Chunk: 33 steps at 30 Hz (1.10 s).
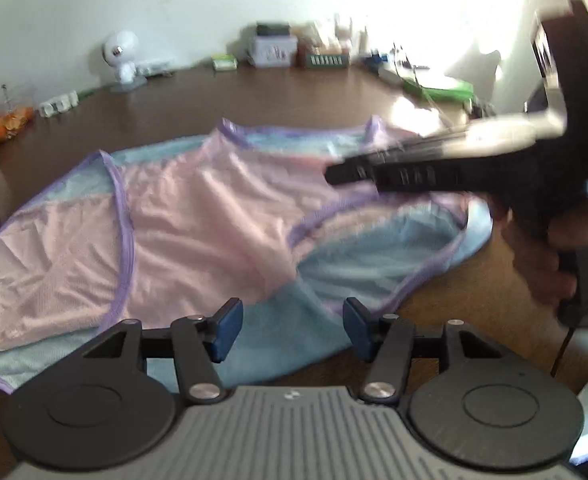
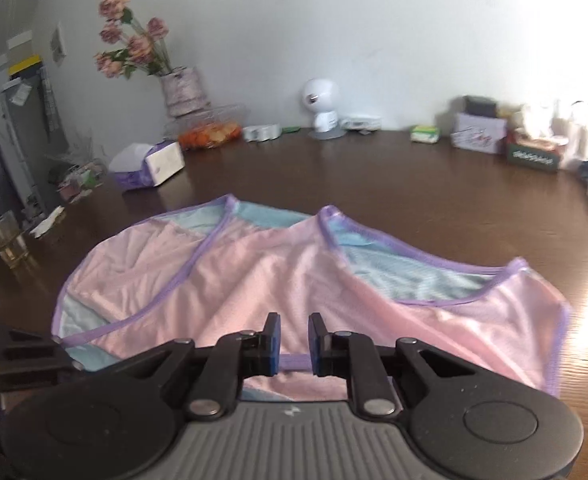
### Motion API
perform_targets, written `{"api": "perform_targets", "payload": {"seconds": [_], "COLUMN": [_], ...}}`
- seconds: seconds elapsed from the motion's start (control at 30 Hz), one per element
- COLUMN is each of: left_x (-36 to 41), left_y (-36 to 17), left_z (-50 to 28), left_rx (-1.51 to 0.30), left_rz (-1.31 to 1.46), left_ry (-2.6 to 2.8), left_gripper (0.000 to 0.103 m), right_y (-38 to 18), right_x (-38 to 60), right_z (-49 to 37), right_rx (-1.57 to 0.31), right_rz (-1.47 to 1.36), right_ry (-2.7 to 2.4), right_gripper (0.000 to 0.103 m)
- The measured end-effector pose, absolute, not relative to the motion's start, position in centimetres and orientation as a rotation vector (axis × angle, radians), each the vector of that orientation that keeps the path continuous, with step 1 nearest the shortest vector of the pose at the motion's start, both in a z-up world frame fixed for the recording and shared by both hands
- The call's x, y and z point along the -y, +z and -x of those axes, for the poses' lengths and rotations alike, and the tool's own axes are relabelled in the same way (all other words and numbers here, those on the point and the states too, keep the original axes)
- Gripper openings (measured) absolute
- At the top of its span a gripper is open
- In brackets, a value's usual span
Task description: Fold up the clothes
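A pink and light-blue mesh vest [image 1: 198, 216] with purple trim lies spread on the dark wooden table [image 2: 414, 184], its right side folded over. My left gripper [image 1: 292, 328] hovers over the blue hem at the near edge, jaws wide open and nothing between them. My right gripper [image 2: 294, 344] sits low over the pink cloth with only a narrow gap between its pads. A strip of purple trim [image 2: 295, 362] shows through that gap, and the pads do not press on it. In the left wrist view the right gripper [image 1: 354, 176] reaches in blurred from the right, with a hand [image 1: 550, 264] on its handle.
Along the far edge of the table stand a tissue box [image 2: 154, 164], a wire basket of oranges [image 2: 210, 134], a vase of flowers [image 2: 184, 92], a white round-headed figure [image 2: 322, 108] and several small boxes [image 2: 478, 132]. A glass [image 2: 6, 240] stands at the far left.
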<state>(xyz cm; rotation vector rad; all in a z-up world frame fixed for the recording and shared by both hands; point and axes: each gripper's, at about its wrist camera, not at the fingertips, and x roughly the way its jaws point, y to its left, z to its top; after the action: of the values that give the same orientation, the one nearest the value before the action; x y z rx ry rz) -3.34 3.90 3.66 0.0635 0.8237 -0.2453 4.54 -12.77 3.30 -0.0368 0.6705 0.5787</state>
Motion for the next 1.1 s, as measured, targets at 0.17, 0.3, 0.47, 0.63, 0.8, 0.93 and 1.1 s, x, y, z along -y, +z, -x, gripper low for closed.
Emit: {"api": "perform_targets", "payload": {"seconds": [0.17, 0.3, 0.47, 0.63, 0.8, 0.93, 1.1], "left_x": [-1.6, -0.6, -1.5, -1.1, 2.3, 3.0, 2.9], "left_y": [3.3, 1.7, 2.0, 3.9, 3.5, 1.7, 1.4], "left_z": [2.3, 2.9, 3.4, 3.2, 1.8, 1.2, 3.0], "left_rx": [-0.839, -0.872, -0.907, -0.869, -0.859, -0.908, -0.888], "left_rz": [-0.035, -0.079, -0.069, 0.011, -0.036, -0.058, -0.092], "left_ry": [-0.256, -0.246, -0.207, -0.187, -0.249, -0.279, -0.374], "left_gripper": [0.055, 0.042, 0.039, 0.047, 0.049, 0.046, 0.042], "right_y": [3.3, 2.3, 0.9, 2.2, 2.7, 1.4, 1.0], "right_x": [14.8, 16.4, 17.2, 20.3, 24.1, 23.7, 23.8], "right_z": [-5.0, -5.3, -5.2, -3.9, -2.3, -1.0, 0.3], "right_rx": [-0.670, -0.708, -0.750, -0.722, -0.735, -0.747, -0.761], "right_rz": [0.106, 0.142, 0.141, 0.033, -0.014, 0.030, 0.086], "right_ry": [0.456, 0.408, 0.416, 0.426, 0.382, 0.419, 0.405], "right_gripper": [0.012, 0.011, 0.011, 0.011, 0.008, 0.006, 0.007]}}
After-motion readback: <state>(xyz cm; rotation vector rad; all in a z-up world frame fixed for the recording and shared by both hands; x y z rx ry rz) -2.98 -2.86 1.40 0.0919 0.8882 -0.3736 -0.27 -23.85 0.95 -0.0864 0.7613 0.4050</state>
